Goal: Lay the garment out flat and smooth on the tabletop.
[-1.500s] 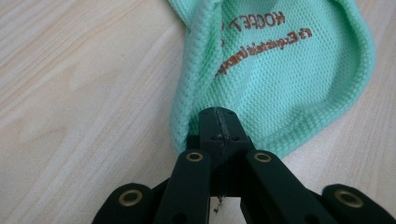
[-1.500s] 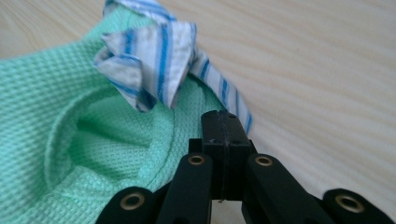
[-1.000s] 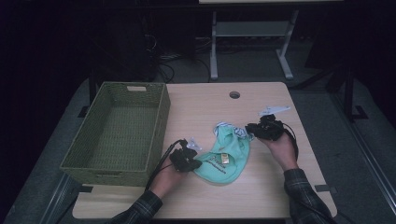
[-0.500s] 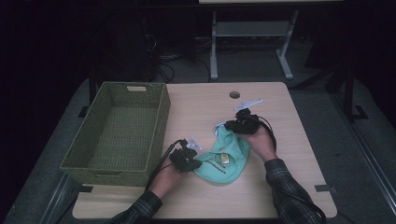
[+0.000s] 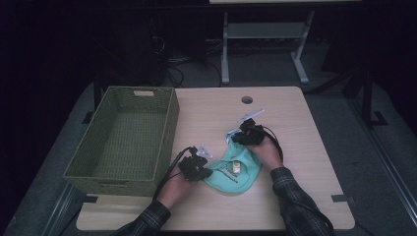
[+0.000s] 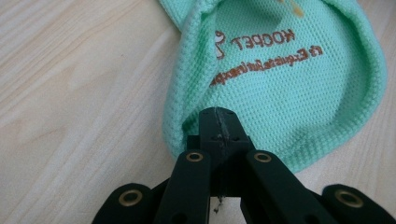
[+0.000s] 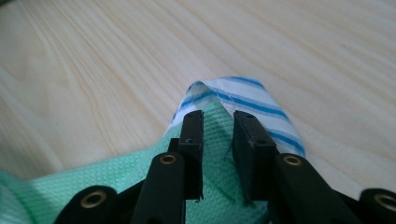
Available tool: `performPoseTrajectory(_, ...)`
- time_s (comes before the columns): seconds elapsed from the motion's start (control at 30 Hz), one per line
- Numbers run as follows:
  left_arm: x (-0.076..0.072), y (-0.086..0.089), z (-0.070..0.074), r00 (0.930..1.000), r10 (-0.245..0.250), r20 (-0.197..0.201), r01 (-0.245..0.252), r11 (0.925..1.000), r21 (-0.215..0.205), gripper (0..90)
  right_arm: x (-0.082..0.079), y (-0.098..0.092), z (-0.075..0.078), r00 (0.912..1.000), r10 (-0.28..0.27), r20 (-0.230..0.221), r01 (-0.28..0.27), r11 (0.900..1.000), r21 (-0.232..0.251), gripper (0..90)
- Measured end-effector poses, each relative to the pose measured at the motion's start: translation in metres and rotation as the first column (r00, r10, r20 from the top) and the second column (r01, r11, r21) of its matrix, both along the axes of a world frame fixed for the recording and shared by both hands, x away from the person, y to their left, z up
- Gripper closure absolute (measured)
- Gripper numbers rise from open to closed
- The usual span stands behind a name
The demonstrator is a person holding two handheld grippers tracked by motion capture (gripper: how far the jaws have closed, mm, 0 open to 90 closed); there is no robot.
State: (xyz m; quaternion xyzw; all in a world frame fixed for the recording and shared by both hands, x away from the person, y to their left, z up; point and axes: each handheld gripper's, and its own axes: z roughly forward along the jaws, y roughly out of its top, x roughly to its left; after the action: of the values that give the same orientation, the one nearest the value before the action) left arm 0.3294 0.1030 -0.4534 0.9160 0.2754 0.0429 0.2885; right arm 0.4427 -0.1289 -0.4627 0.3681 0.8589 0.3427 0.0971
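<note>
Mint waffle-knit cloth [image 5: 235, 170] lay near the bench [image 5: 314, 147] front edge — left tongs [image 6: 218, 122] clamped its hem, right tongs [image 7: 218, 122] parted over its striped corner. Woven basket [image 5: 123, 142] stood left.

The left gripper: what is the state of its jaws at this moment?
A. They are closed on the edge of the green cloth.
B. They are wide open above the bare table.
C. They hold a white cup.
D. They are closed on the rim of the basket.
A: in the left gripper view, the left gripper has its jaws pressed together on the near edge of the green cloth, which lies on the wooden table.
</note>
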Motion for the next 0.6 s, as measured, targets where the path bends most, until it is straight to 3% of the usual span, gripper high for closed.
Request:
performPoseTrajectory(0.1, 0.0, 0.0, 0.0, 1.0, 0.0, 0.0, 0.0, 1.0, 0.001, 89.7, -0.002, 0.002, -0.003, 0.9999, 0.004, 0.015, -0.004, 1.0, -0.019, 73.1)
performPoseTrajectory(0.2, 0.0, 0.0, 0.0, 1.0, -0.002, 0.002, 0.002, 1.0, 0.004, 89.8, -0.004, 0.004, -0.003, 0.9995, 0.008, 0.032, -0.007, 0.999, -0.035, 79.9)
performPoseTrajectory(0.33, 0.0, 0.0, 0.0, 1.0, -0.002, 0.002, 0.002, 1.0, 0.005, 89.8, -0.005, 0.004, -0.004, 0.9992, 0.005, 0.041, -0.004, 1.0, -0.031, 87.5)
performPoseTrajectory(0.6, -0.001, -0.001, 0.0, 1.0, 0.001, 0.005, -0.001, 1.0, 0.003, 89.8, -0.006, 0.001, 0.007, 0.9979, -0.008, 0.064, 0.009, 1.0, -0.007, 88.6)
